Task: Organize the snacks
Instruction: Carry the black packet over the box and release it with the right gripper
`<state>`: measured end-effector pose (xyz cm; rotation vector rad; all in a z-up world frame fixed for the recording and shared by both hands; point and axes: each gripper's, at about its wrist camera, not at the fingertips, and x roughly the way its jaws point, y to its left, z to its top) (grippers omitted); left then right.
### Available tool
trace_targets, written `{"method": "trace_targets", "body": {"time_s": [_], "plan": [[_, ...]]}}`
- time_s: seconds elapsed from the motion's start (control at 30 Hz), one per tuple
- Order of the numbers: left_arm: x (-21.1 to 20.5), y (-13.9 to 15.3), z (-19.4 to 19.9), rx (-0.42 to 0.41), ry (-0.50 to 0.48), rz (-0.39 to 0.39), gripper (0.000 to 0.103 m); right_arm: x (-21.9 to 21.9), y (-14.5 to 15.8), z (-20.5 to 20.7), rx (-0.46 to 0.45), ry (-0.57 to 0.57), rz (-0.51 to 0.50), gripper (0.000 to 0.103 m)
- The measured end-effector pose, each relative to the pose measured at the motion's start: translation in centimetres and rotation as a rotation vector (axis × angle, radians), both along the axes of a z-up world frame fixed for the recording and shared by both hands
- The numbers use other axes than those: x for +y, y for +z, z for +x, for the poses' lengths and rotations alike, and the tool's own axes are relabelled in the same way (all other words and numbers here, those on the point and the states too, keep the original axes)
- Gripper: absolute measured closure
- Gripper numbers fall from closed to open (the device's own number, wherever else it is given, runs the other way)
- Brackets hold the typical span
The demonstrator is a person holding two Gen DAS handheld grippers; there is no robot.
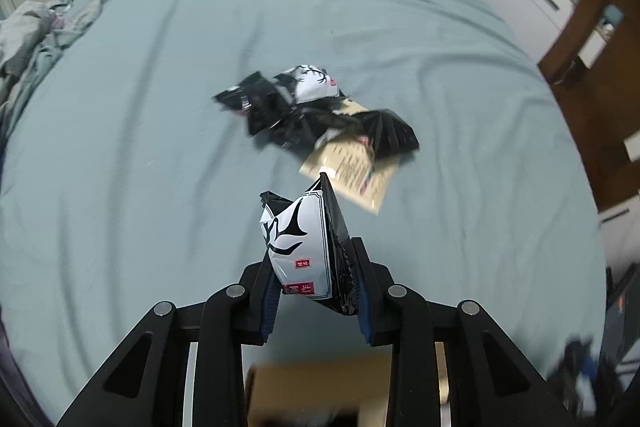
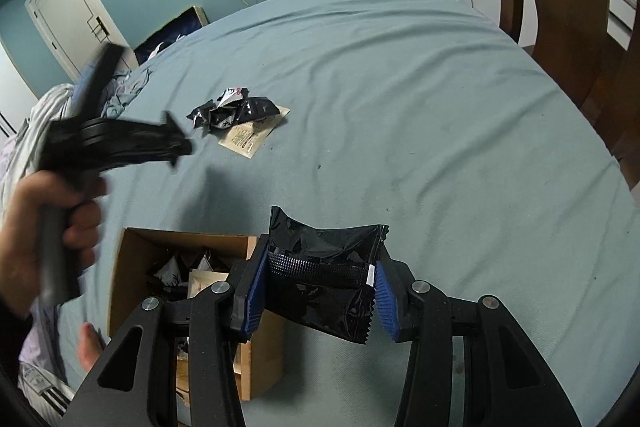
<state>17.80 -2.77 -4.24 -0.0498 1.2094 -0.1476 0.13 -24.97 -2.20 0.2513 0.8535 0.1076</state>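
The left gripper (image 1: 316, 287) is clamped on a black-and-white snack packet (image 1: 302, 247), which stands upright between its blue pads above the blue bedsheet (image 1: 140, 147). In the right wrist view this gripper (image 2: 176, 147) shows as a blur at the left, held by the person's hand (image 2: 48, 227); the packet cannot be made out there. The right gripper (image 2: 316, 291) is clamped on a black snack packet (image 2: 324, 275), gripped across its width, just right of an open cardboard box (image 2: 132, 267). The box sits near on the bed and holds several packets. Farther out, near the middle of the bed, lies a small pile of snacks (image 1: 316, 115): black packets, one white one, and a flat tan packet (image 1: 352, 179) at the near right edge of the pile. Crumpled bedding (image 1: 36, 31) lies at the far left.
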Motion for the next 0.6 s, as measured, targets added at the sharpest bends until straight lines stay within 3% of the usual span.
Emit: {"method": "trace_targets", "body": {"time_s": [0.33, 0.5, 0.6], "plan": [[1.0, 5.2, -11.6, -0.124, -0.115, -0.016, 0.073, 1.2, 0.7, -1.8, -0.056, 0.031, -0.046, 0.058], [-0.9, 4.3, -15.5, -0.168, -0.239, 0.030, 0.072, 1.8, 0.7, -2.1, -0.053, 0.039, -0.075, 0.058], [-1.2, 3.1, -16.3, -0.170, -0.261, 0.019, 0.071, 2.5, 0.6, -1.9, -0.050, 0.051, -0.108, 0.058]]}}
